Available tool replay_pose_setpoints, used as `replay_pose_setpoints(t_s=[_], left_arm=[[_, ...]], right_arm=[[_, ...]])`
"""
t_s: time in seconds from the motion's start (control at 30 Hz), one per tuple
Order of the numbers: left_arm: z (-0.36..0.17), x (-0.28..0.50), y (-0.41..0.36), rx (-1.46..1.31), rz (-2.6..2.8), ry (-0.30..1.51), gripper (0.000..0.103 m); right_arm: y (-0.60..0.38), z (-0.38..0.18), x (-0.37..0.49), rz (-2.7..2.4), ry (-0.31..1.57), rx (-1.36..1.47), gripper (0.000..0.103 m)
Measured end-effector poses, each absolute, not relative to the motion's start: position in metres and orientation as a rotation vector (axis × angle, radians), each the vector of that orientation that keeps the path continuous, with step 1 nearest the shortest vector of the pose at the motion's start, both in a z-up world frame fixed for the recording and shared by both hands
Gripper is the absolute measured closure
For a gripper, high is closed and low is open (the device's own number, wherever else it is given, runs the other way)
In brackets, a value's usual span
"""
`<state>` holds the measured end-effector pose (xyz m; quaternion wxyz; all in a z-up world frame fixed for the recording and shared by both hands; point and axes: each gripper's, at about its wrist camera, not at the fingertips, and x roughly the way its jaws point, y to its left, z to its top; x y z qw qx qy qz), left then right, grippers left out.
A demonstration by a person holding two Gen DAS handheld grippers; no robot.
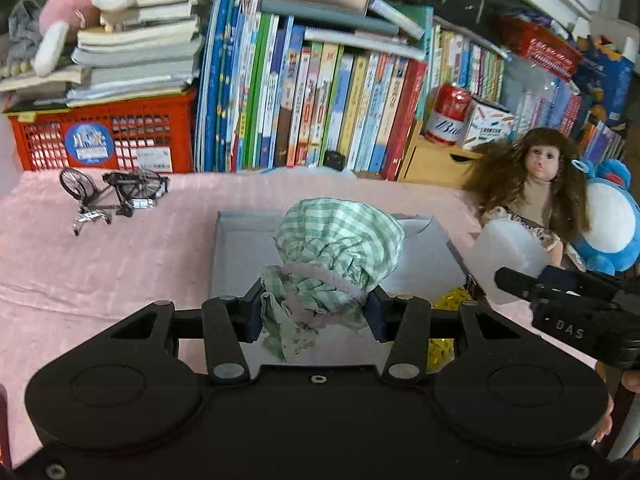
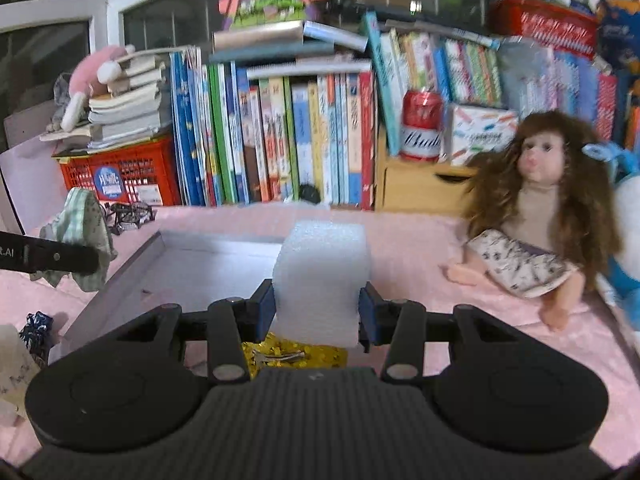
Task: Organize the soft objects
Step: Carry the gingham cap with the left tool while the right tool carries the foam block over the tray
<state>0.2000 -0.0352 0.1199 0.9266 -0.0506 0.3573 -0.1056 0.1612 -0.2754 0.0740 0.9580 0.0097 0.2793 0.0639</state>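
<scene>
Left gripper (image 1: 314, 310), jaws clamped on a green-checked fabric bundle (image 1: 340, 248) whose gathered neck sits between the pads and whose bulk stands ahead of the fingertips, held above the near half of an open shallow grey box (image 1: 236, 240) lying on the pink-covered table (image 1: 100, 248). Right gripper (image 2: 317, 312), jaws clamped on an upright white foam block (image 2: 322, 276), held over the box's right near corner, above a gold-spangled item (image 2: 296, 354). The box interior lies ahead of and below both loads, and the left gripper appears the nearer to its middle, so lowering into it is judged the likely next move. A doll (image 2: 544, 208) sits toward the table's right edge. Legible writing: "DAS" on the right gripper's body as seen from the left wrist; partial script "Bu" on a red can (image 1: 448, 114); book spines unreadable
</scene>
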Motion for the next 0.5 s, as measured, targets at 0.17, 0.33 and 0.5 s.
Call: replay_pose_setpoints(t_s=[0.17, 0.33, 0.5], left_arm=[[0.109, 0.23, -0.046, -0.081, -0.193, 0.779, 0.057], [0.093, 0.259, -0.058, -0.059, -0.161, 0.82, 0.057], [0.075, 0.289, -0.066, -0.038, -0.136, 0.882, 0.057]], right_arm=[[-0.276, 0.062, 0.19, 0.158, 0.655, 0.058, 0.054], [-0.27, 0.048, 0.211, 0.162, 0.717, 0.062, 0.054], [-0.263, 0.041, 0.225, 0.152, 0.755, 0.028, 0.054]])
